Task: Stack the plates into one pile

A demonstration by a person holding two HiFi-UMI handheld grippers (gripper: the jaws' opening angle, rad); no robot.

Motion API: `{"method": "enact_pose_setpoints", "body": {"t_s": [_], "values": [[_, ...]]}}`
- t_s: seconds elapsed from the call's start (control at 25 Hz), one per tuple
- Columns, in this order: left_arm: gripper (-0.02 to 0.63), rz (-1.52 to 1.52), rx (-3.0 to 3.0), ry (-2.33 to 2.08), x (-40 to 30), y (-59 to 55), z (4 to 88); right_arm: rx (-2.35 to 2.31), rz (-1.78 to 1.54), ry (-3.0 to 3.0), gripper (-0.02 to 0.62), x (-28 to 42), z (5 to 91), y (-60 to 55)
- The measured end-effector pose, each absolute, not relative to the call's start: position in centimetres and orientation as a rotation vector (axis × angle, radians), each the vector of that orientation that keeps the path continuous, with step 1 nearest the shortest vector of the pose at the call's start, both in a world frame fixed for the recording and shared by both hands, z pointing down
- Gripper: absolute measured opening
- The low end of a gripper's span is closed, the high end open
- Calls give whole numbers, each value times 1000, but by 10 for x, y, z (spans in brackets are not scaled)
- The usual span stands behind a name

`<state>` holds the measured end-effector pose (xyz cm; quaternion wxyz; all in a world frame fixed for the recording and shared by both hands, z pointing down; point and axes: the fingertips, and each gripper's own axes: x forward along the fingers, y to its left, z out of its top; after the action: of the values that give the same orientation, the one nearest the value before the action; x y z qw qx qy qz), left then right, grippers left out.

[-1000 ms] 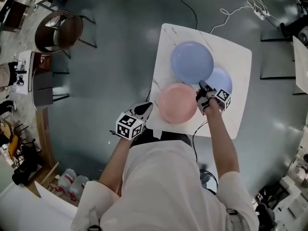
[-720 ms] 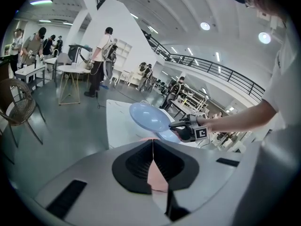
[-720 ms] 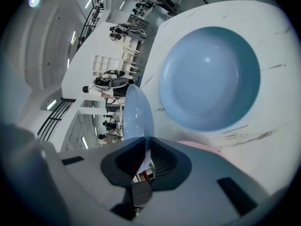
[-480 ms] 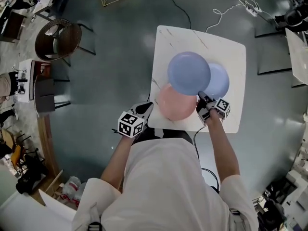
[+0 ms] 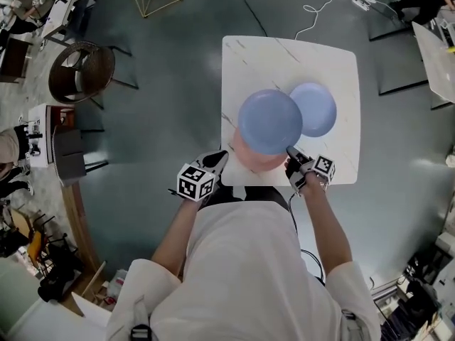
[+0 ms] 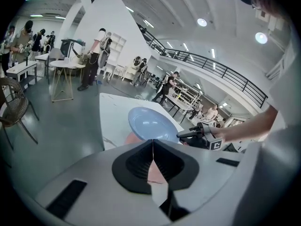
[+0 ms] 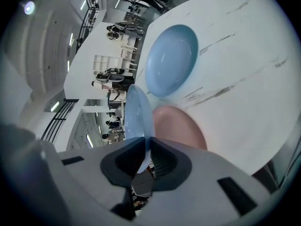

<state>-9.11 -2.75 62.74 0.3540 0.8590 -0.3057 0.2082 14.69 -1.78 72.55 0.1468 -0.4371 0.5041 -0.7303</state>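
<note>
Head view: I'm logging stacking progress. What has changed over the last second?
The right gripper, clamped on the rim of the large blue plate, carried it toward the person until it hangs over most of the pink plate. The pink plate, the small blue plate and the shut, empty left gripper stayed put.

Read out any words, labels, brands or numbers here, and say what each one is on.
No readable text anywhere.
The left gripper and right gripper show only black-and-white square markers, not letters.
The large blue plate, small blue plate, pink plate and table are plain.
Anything farther off is too small to read.
</note>
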Motion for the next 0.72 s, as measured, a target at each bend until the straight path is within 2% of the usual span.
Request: {"method": "enact_pose_setpoints", "body": {"t_s": [0.72], "values": [[14, 601, 2232, -679, -94, -28, 640, -1293, -2160, 1373, 52, 120, 757, 54]]}}
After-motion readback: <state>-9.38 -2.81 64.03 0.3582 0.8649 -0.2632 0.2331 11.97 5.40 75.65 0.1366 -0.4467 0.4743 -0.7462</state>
